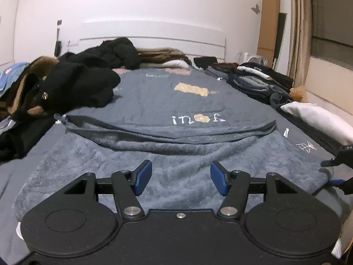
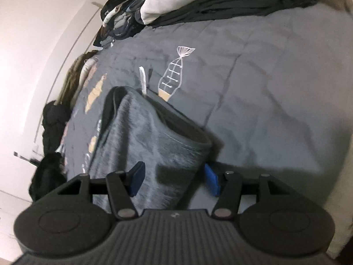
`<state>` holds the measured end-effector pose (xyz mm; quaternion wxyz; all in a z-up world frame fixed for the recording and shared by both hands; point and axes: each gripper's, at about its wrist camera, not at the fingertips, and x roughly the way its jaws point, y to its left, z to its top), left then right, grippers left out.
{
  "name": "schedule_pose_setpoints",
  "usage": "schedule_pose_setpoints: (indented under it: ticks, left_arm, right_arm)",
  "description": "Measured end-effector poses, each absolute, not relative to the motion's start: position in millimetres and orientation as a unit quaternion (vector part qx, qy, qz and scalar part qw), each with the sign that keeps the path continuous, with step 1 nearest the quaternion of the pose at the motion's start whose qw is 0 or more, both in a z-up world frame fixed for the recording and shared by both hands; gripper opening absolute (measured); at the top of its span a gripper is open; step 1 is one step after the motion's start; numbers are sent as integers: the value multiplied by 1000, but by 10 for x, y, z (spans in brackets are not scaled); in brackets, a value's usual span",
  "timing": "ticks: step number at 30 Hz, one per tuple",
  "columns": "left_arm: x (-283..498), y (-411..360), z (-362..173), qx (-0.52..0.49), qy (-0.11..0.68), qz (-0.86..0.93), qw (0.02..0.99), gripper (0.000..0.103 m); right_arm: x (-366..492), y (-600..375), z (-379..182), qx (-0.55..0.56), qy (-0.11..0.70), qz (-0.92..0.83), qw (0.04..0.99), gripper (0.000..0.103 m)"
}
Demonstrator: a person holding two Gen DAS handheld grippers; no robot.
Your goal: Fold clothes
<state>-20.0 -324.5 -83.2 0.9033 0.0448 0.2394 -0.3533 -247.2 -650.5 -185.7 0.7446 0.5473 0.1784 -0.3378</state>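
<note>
Folded stacks (image 1: 256, 79) far right | unfolded heap (image 1: 72, 84) left | grey fleece (image 1: 176, 167) part-folded | left tongs (image 1: 181, 177) apart, empty | right tongs (image 2: 174, 178) apart, astride fleece edge

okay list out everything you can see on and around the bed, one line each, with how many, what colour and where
fleece garment: one, grey-blue, spread flat at the near end of the bed, its right edge lifted between the right gripper's pads
bedcover: one, dark grey with white and tan prints, over the whole bed
unfolded clothes heap: one pile, black and brown, left side of the bed
folded clothes: a row of stacks, dark, grey and white, along the right side
white folded item: one, on a dark stack at near right
headboard: one, white, far end
cardboard roll: one, brown, upright by the curtain
left gripper: open, blue pads, over the fleece
right gripper: open, straddling the lifted edge
</note>
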Motion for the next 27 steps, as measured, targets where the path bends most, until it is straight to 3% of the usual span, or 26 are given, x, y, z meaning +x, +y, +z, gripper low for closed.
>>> schedule_pose_setpoints:
  ticks: [2, 3, 4, 5, 6, 9, 14, 20, 22, 24, 27]
  left_arm:
    - [-175, -3261, -844, 44, 243, -352, 903, 58]
    - [-167, -3266, -849, 45, 244, -351, 903, 58]
    - [-164, -3266, -854, 45, 244, -350, 903, 58]
    - [-163, -3267, -860, 46, 244, -350, 903, 58]
    - [-164, -3269, -865, 48, 245, -351, 902, 58]
    - [-159, -3290, -891, 55, 255, -354, 898, 58]
    - [-147, -3311, -973, 61, 290, -373, 880, 58]
    - [-166, -3332, -1036, 75, 306, -390, 865, 58]
    - [-166, -3301, -1008, 53, 316, -415, 852, 58]
    - [-196, -3282, -962, 33, 318, -441, 839, 58]
    - [-294, -3328, -921, 39, 308, -460, 832, 58]
  right_arm:
    - [-2460, -6515, -1848, 548, 176, -338, 745, 54]
    - [-2455, -6520, -1843, 549, 175, -338, 745, 47]
    - [-2449, -6526, -1838, 549, 174, -337, 745, 38]
    - [-2443, -6531, -1834, 550, 173, -337, 745, 19]
    - [-2437, -6536, -1829, 550, 172, -337, 744, 13]
    - [-2420, -6551, -1815, 551, 168, -337, 744, 9]
    - [-2535, -6556, -1646, 530, 130, -357, 758, 8]
    - [-2417, -6626, -1762, 496, 221, -388, 745, 13]
    - [-2415, -6573, -1673, 470, 224, -395, 757, 22]
    - [-2442, -6528, -1606, 452, 217, -402, 766, 38]
    - [-2529, -6482, -1571, 443, 191, -411, 773, 45]
